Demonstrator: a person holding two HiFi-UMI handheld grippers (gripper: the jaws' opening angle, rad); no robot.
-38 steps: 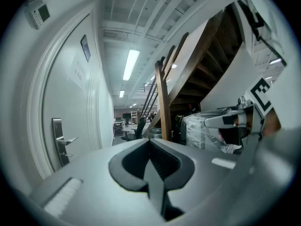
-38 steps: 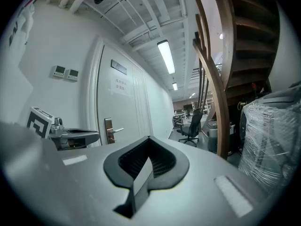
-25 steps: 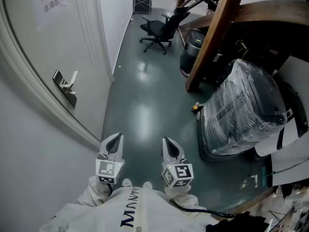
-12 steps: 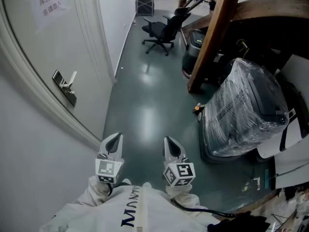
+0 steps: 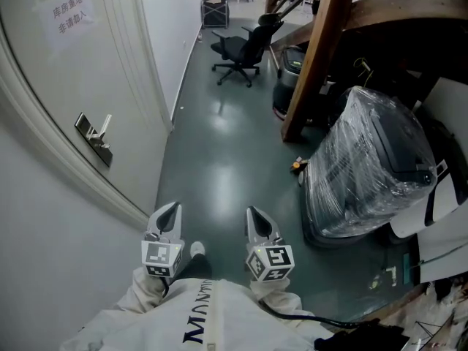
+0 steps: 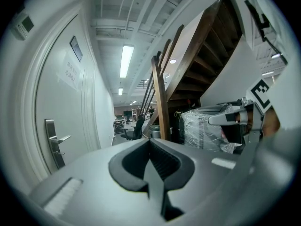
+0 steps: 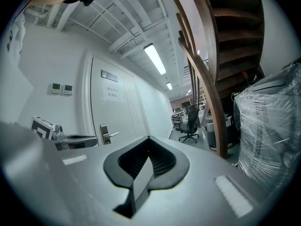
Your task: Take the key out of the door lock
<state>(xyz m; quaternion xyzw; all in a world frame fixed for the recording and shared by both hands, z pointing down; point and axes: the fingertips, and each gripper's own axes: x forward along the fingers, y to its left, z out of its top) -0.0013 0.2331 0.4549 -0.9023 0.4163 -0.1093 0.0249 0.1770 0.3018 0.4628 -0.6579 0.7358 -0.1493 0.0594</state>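
The white door (image 5: pixel 51 72) is on the left, with a metal lock plate (image 5: pixel 95 141) and lever handle (image 5: pixel 104 125). A key is too small to make out there. The same lock plate (image 6: pixel 52 147) shows in the left gripper view, and the handle (image 7: pixel 109 135) shows in the right gripper view. My left gripper (image 5: pixel 167 212) and right gripper (image 5: pixel 255 216) hang side by side over the dark floor, well short of the door. Both are shut with nothing between the jaws, as the left gripper (image 6: pixel 149 141) and right gripper (image 7: pixel 148 138) views confirm.
A paper notice (image 5: pixel 72 12) is stuck on the door. A plastic-wrapped bulky object (image 5: pixel 365 163) stands at the right beside a slanted wooden stair post (image 5: pixel 314 57). An office chair (image 5: pixel 241 44) stands far down the corridor. A shoe (image 5: pixel 196 249) shows between the grippers.
The view has shifted slightly, so the door handle sits a little further left. A shoe has come into view between the grippers. Both grippers stay shut and level.
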